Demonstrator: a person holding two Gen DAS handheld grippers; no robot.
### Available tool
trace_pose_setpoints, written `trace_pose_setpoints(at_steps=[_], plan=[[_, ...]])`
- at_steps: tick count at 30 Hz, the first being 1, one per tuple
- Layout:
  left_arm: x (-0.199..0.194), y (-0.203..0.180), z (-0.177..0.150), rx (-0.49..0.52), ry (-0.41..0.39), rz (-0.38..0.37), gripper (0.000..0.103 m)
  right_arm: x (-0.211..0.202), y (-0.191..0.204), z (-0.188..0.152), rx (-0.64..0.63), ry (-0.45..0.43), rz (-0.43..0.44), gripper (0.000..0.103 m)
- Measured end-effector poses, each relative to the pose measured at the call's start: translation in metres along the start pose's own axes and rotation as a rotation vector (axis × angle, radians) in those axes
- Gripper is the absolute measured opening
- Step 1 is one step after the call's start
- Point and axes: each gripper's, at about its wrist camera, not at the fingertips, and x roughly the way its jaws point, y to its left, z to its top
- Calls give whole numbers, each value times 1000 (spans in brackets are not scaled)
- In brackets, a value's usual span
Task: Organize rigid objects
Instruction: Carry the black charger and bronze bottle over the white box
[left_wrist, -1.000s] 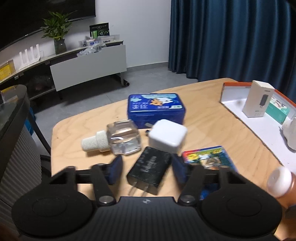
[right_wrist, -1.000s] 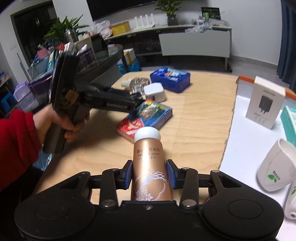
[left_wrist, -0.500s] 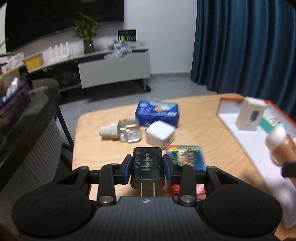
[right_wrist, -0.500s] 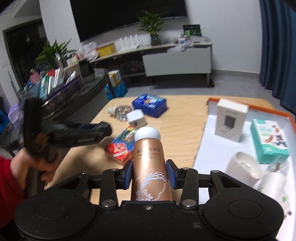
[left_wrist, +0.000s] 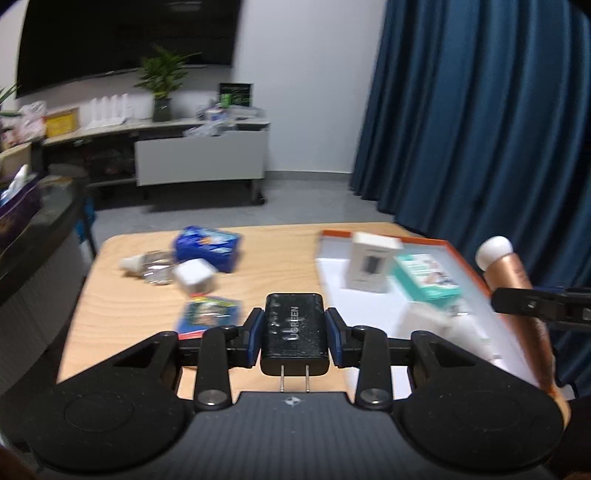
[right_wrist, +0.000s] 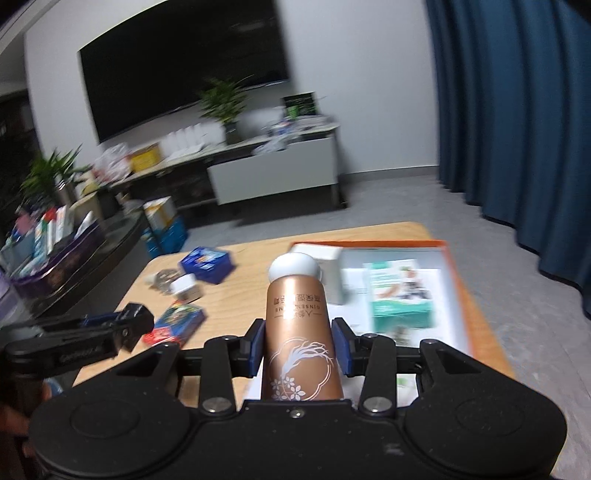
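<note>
Carrying stage: my left gripper (left_wrist: 294, 338) is clamped on the black plastic charger block (left_wrist: 294, 334), lower centre; my right gripper (right_wrist: 300, 349) is clamped on the copper-coloured bottle (right_wrist: 300, 334). Next, I'd judge, each needs lowering into the white orange-rimmed tray (left_wrist: 465, 264), right of frame.

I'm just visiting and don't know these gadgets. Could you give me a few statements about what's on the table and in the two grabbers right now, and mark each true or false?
1. The left gripper is shut on a black charger. True.
2. The right gripper is empty. False: it is clamped on a copper bottle with a white cap.
3. The blue tin sits inside the orange-rimmed tray. False: it rests on the bare wooden table, to the tray's left.
4. A white box stands upright in the tray. True.
5. The white cube charger is in the tray. False: it lies on the table near the blue tin.
</note>
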Motion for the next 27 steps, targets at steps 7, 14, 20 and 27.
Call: trace_pose_setpoints(at_steps=[7, 14, 20, 27], plan=[[1, -62, 7, 56, -35, -76, 36, -22, -32, -4, 54, -31, -60, 48], [-1, -83, 4, 43, -49, -66, 36, -30, -44, -8, 67, -35, -64, 48], [2, -86, -9, 26, -18, -48, 36, -25, -45, -15, 62, -10, -61, 48], [1, -88, -14, 14, -10, -51, 36, -24, -44, -19, 65, 7, -65, 48]])
